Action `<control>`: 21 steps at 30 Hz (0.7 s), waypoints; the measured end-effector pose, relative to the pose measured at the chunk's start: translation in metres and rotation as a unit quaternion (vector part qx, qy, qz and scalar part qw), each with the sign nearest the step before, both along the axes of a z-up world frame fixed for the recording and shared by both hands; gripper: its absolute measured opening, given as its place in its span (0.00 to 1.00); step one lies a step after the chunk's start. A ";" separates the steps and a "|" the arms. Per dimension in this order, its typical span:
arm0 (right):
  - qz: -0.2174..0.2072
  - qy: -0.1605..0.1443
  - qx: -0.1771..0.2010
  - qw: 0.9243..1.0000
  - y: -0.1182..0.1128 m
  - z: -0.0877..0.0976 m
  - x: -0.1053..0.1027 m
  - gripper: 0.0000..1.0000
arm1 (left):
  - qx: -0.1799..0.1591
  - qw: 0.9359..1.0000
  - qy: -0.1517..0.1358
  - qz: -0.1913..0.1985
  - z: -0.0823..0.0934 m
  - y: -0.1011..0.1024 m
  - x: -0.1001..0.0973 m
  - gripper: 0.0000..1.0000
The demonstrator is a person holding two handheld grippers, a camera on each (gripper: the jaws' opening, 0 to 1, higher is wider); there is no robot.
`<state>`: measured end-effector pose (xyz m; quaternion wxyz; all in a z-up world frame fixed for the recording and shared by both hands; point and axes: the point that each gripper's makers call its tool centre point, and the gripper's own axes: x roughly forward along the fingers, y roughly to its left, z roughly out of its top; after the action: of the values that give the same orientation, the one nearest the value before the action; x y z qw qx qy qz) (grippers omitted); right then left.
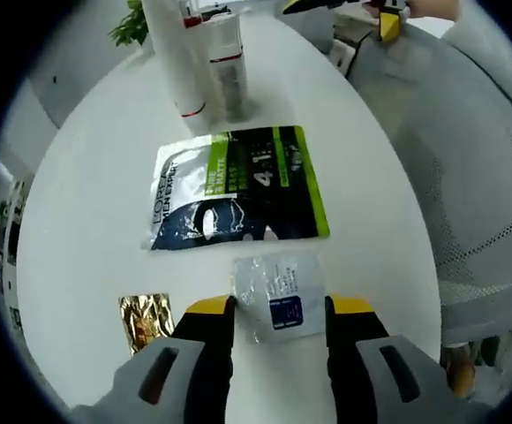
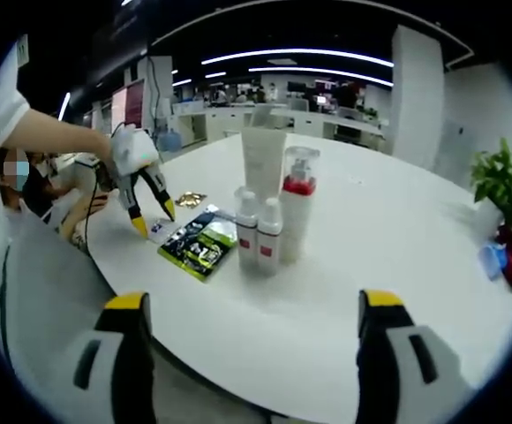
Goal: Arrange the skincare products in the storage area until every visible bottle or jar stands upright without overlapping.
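White round bench [image 1: 88,159], office behind. Left hand-held gripper [image 1: 280,309] open, jaws flanking clear sachet [image 1: 278,296], lower centre, flat. Green pouch [image 1: 238,187] just beyond, long axis crosswise. Upright bottles [image 2: 269,221] centre frame; right hand-held gripper [image 2: 252,309] open, empty, farther off.

Four upright bottles [image 2: 272,212] clustered beside flat sachets [image 1: 238,187].
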<state>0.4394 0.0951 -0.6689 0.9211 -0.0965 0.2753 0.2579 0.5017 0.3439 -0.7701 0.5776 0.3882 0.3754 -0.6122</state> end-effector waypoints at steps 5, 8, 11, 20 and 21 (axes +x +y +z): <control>0.001 0.000 -0.001 1.000 0.000 0.000 0.000 0.98 | 0.005 1.000 -0.002 0.001 0.000 0.001 -0.001 0.44; 0.001 -0.001 0.000 1.000 0.001 0.001 0.000 0.98 | 0.006 1.000 -0.006 0.005 0.001 0.002 -0.001 0.43; 0.002 -0.002 0.000 1.000 0.002 0.001 0.000 0.98 | 0.001 1.000 -0.008 0.017 0.005 0.003 -0.001 0.44; 0.009 -0.007 0.002 1.000 0.006 0.004 -0.002 0.98 | -0.029 0.995 -0.016 0.097 0.016 0.006 -0.002 0.53; 0.010 -0.008 0.003 1.000 0.006 0.004 -0.002 0.98 | -0.034 0.993 -0.016 0.108 0.017 0.007 -0.003 0.53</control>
<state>0.4377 0.1012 -0.6647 0.9208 -0.0986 0.2667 0.2670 0.4988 0.3505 -0.7530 0.6588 0.3352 0.3851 -0.5525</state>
